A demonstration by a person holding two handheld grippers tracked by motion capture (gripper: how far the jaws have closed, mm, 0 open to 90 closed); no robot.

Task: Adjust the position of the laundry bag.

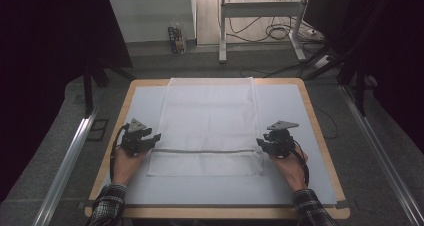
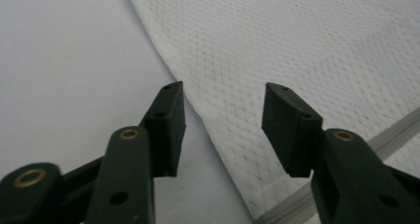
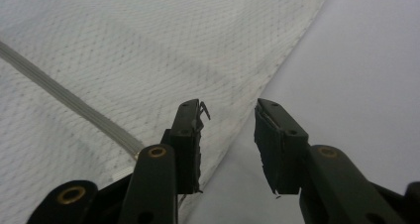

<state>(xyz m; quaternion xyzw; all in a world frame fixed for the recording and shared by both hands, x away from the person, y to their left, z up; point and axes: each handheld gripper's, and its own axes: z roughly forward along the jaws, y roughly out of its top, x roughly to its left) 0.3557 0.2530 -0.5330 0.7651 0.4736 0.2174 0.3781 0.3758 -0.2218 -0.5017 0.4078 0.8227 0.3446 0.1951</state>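
Observation:
A white mesh cloth (image 1: 207, 121) lies flat in the middle of the pale mat (image 1: 142, 103), with a grey zip-like strip (image 1: 200, 151) running across near its front end. My left gripper (image 1: 156, 137) sits at the cloth's left edge, level with the strip. In the left gripper view its jaws (image 2: 225, 130) stand apart over the cloth's edge (image 2: 208, 120), and the pads are not pressing on it. My right gripper (image 1: 260, 143) sits at the cloth's right edge. Its jaws (image 3: 228, 144) also straddle the cloth's edge (image 3: 223, 85) with a gap.
The mat covers a wooden table (image 1: 320, 131). Metal rails (image 1: 67, 161) run along both sides of the table. Behind it stand a white desk frame (image 1: 222, 31), floor cables (image 1: 280, 31) and a small pack of bottles (image 1: 176, 38).

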